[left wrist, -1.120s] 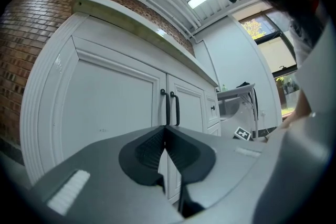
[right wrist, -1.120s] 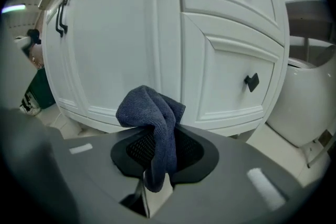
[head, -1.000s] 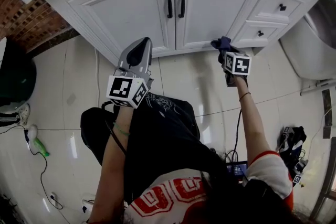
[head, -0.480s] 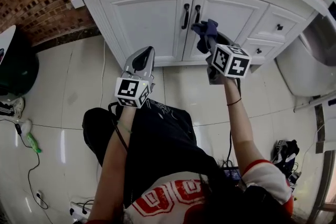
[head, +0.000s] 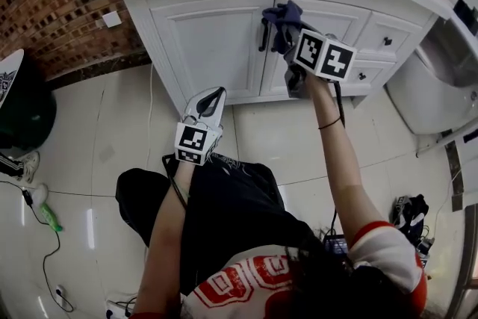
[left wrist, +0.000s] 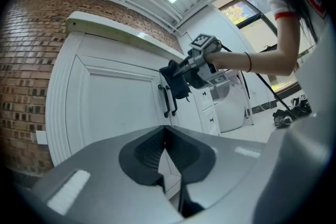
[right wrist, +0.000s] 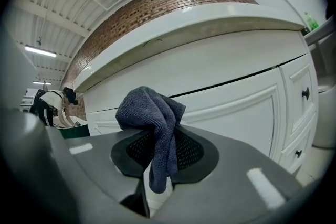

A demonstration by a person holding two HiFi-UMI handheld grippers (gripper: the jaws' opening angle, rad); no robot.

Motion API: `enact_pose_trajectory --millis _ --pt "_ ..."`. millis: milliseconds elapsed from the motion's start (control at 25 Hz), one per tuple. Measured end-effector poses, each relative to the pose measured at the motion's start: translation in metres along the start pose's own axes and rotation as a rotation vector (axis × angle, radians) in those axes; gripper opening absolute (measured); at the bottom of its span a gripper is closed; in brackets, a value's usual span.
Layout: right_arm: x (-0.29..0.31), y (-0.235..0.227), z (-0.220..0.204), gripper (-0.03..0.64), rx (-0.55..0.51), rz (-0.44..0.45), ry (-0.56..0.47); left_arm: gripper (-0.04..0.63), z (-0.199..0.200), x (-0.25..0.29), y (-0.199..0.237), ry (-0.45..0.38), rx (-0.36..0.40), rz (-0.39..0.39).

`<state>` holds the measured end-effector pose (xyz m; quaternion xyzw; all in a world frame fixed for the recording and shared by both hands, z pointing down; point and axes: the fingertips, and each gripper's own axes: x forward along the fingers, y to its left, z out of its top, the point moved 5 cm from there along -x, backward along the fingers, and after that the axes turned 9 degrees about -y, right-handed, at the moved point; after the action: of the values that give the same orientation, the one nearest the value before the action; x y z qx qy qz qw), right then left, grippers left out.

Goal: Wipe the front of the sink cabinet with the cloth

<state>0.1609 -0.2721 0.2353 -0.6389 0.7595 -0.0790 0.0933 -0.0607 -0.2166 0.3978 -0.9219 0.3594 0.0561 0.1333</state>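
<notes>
Up from the cabinet's base, my right gripper (head: 293, 39) now holds the blue cloth (head: 279, 14), pinched in its jaws, at the sink cabinet's (head: 202, 33) door handles (head: 262, 37); my left gripper (head: 211, 96) hangs lower, jaws together, empty.

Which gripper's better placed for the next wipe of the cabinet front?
Right. The right gripper holds the dark blue cloth up at the white sink cabinet doors; the left gripper is shut, empty and lower.
</notes>
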Motion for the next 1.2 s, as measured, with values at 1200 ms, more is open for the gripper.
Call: enact_pose_trajectory --millis 1200 --pt "0.087 0.223 -0.068 0.078 -0.03 0.333 0.141 0.0 0.0 -0.053 0.058 -0.031 -0.089 0.26"
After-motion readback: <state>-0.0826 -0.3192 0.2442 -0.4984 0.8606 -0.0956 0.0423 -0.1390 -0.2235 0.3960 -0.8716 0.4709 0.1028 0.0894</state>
